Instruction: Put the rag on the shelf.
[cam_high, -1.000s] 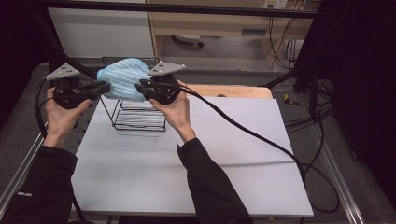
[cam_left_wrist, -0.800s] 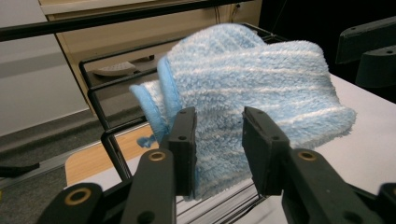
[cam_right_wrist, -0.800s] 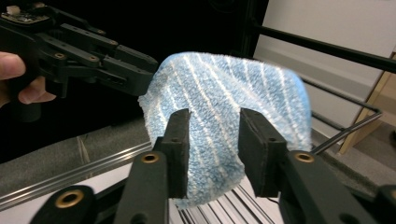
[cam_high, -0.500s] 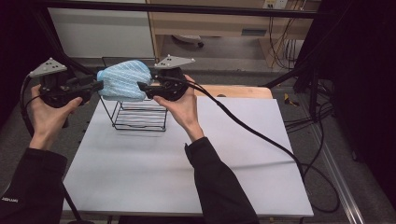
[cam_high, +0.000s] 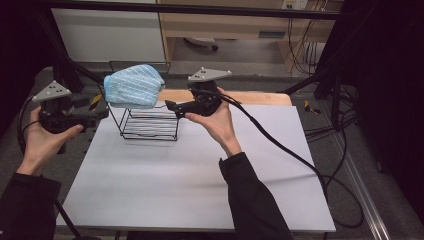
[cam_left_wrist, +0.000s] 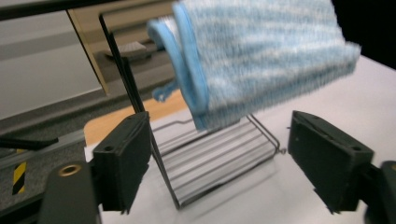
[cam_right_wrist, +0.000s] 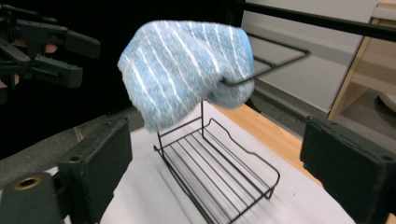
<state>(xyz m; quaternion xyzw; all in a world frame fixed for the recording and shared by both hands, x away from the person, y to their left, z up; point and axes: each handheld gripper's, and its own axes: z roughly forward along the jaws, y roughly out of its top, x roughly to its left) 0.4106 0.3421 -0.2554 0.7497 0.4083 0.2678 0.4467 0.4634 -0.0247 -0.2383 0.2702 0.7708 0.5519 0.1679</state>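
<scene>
While draped over the wire rack (cam_high: 150, 122), blue cloth (cam_high: 134, 86) between both spread, empty tools, left tool (cam_high: 100, 113), right tool (cam_high: 170, 106).

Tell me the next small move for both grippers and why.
Probably draw both back and lower them. The blue striped cloth hangs draped over the black wire rack, and the left gripper and right gripper, jaws just opened, stand clear with nothing between them.
</scene>
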